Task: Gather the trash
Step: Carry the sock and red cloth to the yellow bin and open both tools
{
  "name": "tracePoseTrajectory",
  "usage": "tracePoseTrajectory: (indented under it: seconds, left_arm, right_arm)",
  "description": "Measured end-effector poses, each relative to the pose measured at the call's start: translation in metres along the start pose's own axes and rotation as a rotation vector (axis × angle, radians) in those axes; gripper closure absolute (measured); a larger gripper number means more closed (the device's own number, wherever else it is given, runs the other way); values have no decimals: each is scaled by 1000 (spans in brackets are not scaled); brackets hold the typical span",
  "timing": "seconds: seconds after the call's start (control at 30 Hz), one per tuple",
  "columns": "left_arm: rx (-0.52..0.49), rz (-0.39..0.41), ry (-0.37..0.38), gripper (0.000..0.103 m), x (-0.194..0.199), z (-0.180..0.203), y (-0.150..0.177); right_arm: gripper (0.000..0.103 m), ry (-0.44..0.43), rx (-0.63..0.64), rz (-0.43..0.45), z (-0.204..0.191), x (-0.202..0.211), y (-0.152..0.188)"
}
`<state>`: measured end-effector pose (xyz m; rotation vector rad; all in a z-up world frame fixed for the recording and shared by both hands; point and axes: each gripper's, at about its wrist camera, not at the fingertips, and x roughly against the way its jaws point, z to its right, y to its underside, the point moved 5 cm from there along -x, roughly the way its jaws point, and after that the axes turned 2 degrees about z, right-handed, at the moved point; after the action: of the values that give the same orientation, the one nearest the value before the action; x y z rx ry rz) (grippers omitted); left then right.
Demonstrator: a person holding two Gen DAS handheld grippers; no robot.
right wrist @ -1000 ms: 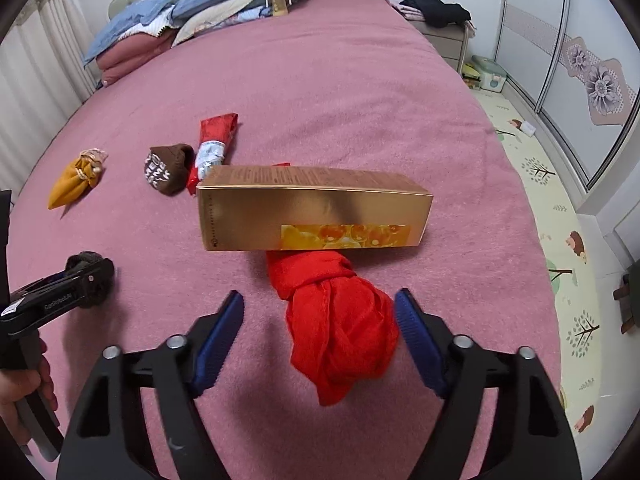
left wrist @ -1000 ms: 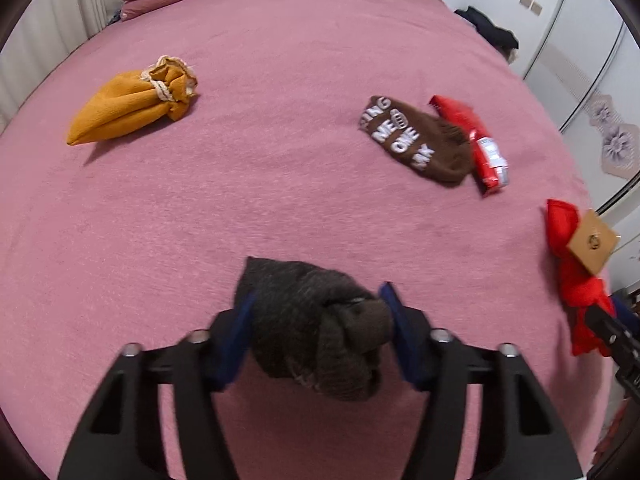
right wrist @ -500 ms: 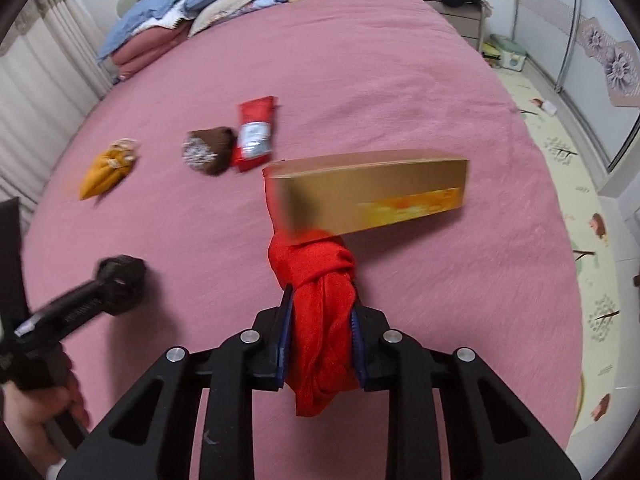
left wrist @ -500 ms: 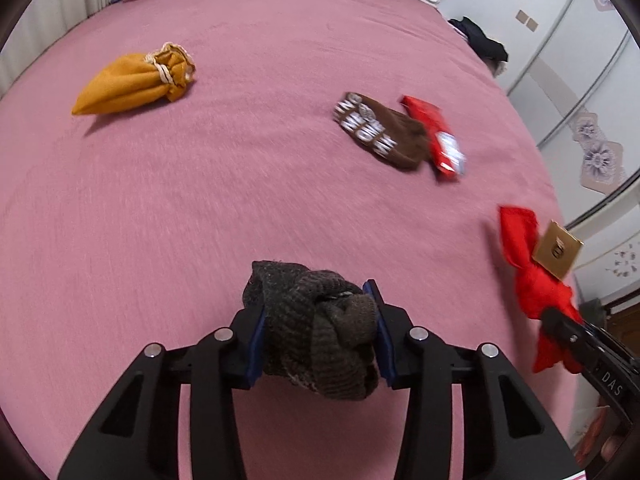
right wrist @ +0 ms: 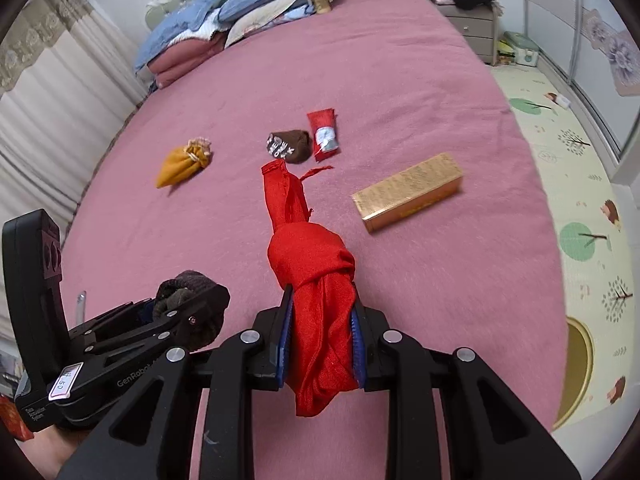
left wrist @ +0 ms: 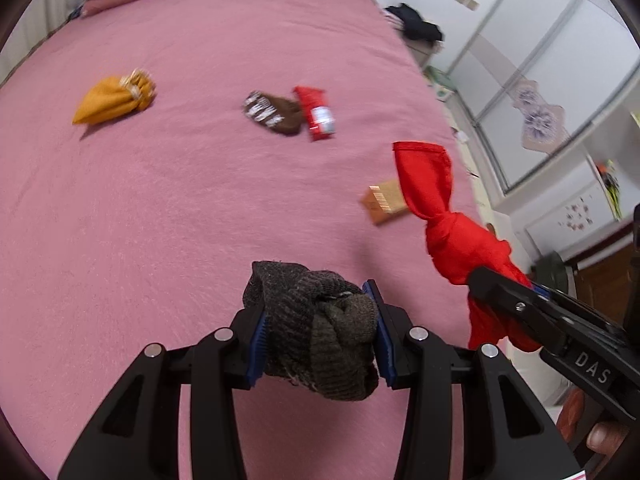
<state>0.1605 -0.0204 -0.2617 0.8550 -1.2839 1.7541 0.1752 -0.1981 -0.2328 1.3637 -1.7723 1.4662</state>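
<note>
My left gripper [left wrist: 318, 336] is shut on a dark grey knitted sock bundle [left wrist: 316, 332], lifted off the pink bed [left wrist: 180, 200]. My right gripper [right wrist: 320, 344] is shut on a knotted red cloth [right wrist: 312, 276], which hangs in the air above the bed [right wrist: 400, 80]. The red cloth [left wrist: 444, 216] and the right gripper also show at the right of the left wrist view. A gold box [right wrist: 408, 196] lies on the bed beyond the red cloth, free of it. The left gripper with the dark bundle [right wrist: 188, 292] appears low on the left in the right wrist view.
On the bed lie an orange pouch [right wrist: 182, 164], a brown lettered sock [right wrist: 290, 146] and a red wrapper [right wrist: 324, 134] beside it. Folded bedding and pillows [right wrist: 224, 28] are stacked at the headboard. A nightstand [right wrist: 472, 26] and a patterned floor mat [right wrist: 580, 184] are right of the bed.
Both grippers closed on their bundles and rose from the bed. The red cloth came out from under the gold box, which now lies alone on the bed.
</note>
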Motion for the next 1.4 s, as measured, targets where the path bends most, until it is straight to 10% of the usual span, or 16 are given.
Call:
tracePoseTrajectory:
  seconds: [0.57,1.4]
  left_arm:
    - [-347,-87,215,60,45,188,42]
    - [-727,-315,446,60,-25,415,152]
  right_arm:
    - [79,109,-275,111,112,142,46]
    - [79,335,-699,210,304,241,181]
